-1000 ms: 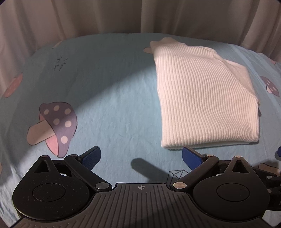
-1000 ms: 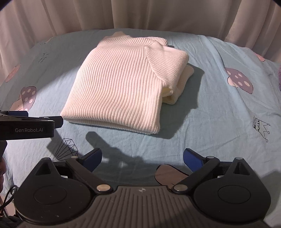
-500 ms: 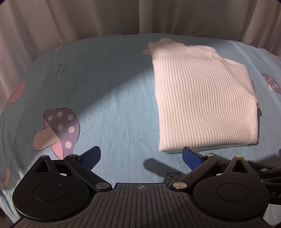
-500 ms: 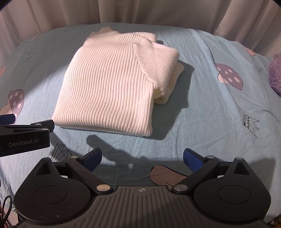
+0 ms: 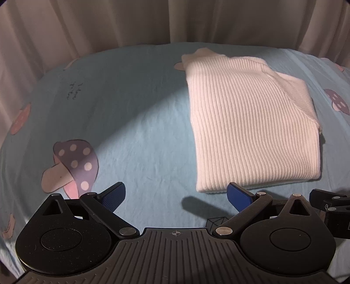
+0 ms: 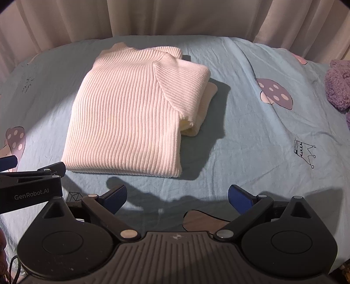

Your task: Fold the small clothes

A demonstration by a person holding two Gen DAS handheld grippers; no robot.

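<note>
Sweater [image 6: 129, 118], white and ribbed, lies folded into a compact rectangle on the blue sheet [image 6: 251, 139], a little left of middle in the right wrist view and on the right side in the left wrist view [image 5: 249, 129]. Its sleeve is tucked in along the right edge, where a thicker cream layer shows beneath the top panel. The near hem sits flat and fairly straight.

Just short of that hem, the left claw [image 5: 176, 194] hovers with its blue pads spread wide, holding nothing; its right pad is close to the sweater's near left corner but apart from it. The right claw [image 6: 177, 196] is likewise spread and empty, near the hem without touching.

Printed mushrooms [image 5: 72, 166] dot the sheet, a purple fuzzy item [image 6: 338, 87] rests at the far right, and pale curtains [image 6: 175, 17] hang behind.

By my reading, the folding of this garment is essentially finished. Next would be either a final halving, which needs both claws pinching the near hem corners, or leaving it and reaching for another piece.
</note>
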